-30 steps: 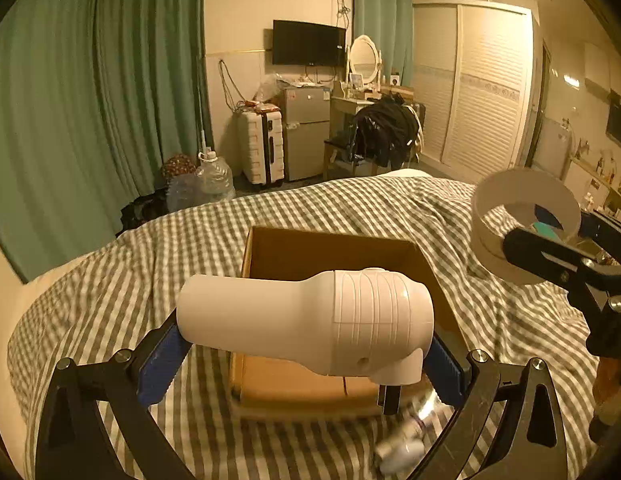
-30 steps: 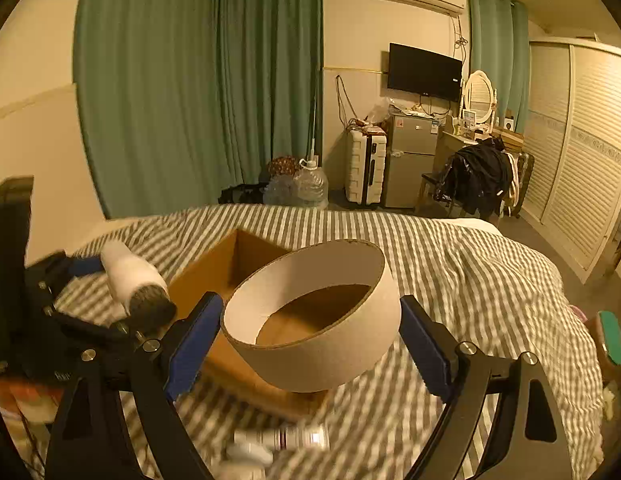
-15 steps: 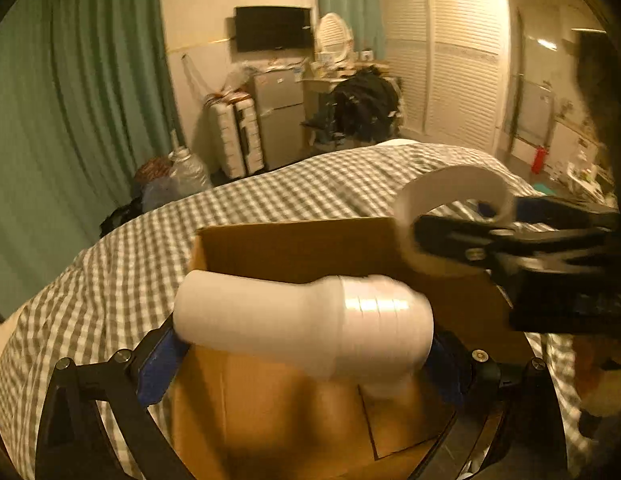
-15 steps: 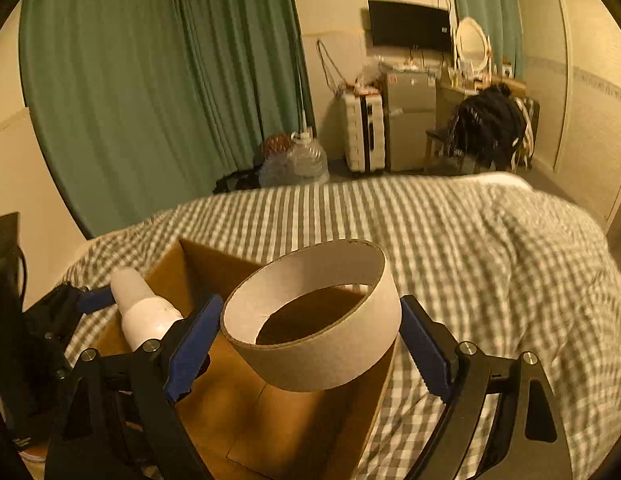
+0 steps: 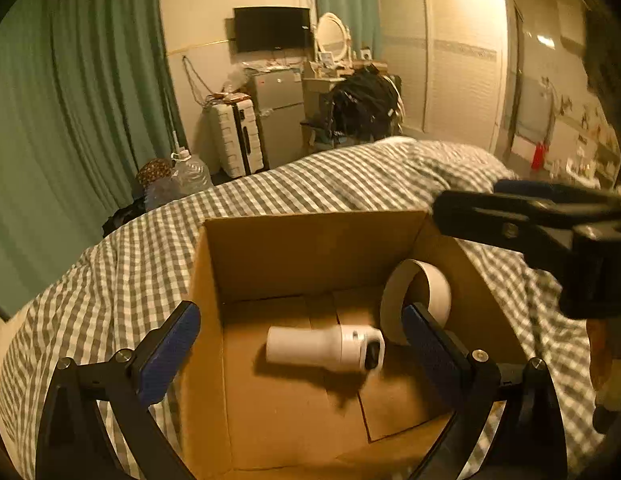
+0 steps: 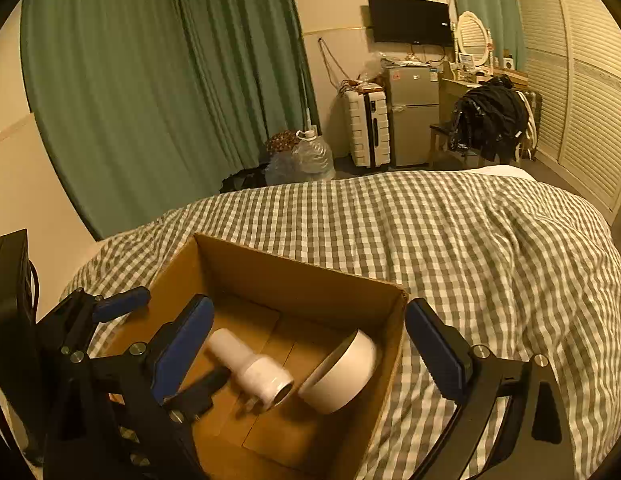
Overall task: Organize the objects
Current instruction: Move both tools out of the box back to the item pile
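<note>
I am reading the current state as a completed deposit step. The cardboard box (image 5: 310, 264) is sitting on the bed (image 6: 470, 232), filling the lower centre of the left wrist view and the lower left of the right wrist view.

Two objects are lying inside it:
- The white cylindrical device (image 5: 324, 347) is resting on its side on the box floor, at the centre of the left wrist view. It is appearing slightly blurred, so I am judging that it may not be fully settled.
- The cardboard ring (image 5: 416, 300) is standing on its edge, leaning toward the box's wall in the right part of the left wrist view, just beside the device. I cannot tell whether the two are touching.

Jaw state:
- The left gripper (image 5: 300, 344) is hovering over the box with its jaws spread wide and nothing between them.
- The right gripper (image 6: 310, 340) is likewise hovering over the box, jaws released and empty.

Progress assessment: both carried items are in the box, so this part of the organizing is done. No loose object is showing on the checked bedcover in either view, so I cannot tell how much is remaining. I am judging the next step to be lifting both grippers clear of the box and checking the bed near its close edge, which is hidden here.
</note>
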Motion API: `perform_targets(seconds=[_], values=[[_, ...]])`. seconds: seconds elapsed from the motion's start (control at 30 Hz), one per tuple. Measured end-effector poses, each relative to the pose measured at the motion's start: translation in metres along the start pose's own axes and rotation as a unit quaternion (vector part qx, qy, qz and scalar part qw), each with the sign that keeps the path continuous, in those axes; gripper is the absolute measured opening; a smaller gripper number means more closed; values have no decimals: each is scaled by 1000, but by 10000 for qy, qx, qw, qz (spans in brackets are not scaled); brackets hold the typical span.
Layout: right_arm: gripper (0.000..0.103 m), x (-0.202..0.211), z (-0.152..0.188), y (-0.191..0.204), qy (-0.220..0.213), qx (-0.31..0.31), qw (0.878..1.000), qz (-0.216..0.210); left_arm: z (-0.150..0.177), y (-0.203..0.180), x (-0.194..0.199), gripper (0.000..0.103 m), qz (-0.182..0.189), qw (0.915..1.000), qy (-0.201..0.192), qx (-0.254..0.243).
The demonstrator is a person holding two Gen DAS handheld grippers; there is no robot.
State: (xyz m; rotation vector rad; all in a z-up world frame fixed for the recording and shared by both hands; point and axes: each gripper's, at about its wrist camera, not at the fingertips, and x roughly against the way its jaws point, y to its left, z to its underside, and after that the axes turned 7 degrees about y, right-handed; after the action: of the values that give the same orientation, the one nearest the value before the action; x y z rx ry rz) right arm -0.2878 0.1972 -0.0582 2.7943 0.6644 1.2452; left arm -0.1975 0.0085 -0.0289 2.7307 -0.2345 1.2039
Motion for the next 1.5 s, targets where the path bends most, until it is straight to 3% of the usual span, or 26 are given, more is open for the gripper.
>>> perform_targets(seconds=[0.27, 0.47, 0.67, 0.83, 1.0, 1.2, 1.5], values=[[97, 49, 18, 1, -245, 46, 9993, 261, 15, 18, 35, 103, 146, 9980, 76, 603], [97, 86, 43, 0, -348, 14, 9985, 415, 43, 22, 61, 103, -189, 9966, 46, 799], [97, 94, 80, 6, 56, 94, 9992, 395, 74, 18, 70, 103, -691, 9931, 282, 899], [97, 73, 133, 19, 728, 337, 9956, 482, 115, 6, 74, 103, -862, 9920, 478, 794], [97, 53, 173, 24, 1325, 331, 9903, 241, 145, -4, 79, 103, -782, 9909, 702, 842], [96, 52, 183, 29, 1442, 321, 9890, 9, 163, -20, 85, 103, -384, 9931, 761, 801], [79, 31, 201, 37, 1857, 420, 9815, -220, 183, -43, 64, 103, 171, 9903, 1266, 548]])
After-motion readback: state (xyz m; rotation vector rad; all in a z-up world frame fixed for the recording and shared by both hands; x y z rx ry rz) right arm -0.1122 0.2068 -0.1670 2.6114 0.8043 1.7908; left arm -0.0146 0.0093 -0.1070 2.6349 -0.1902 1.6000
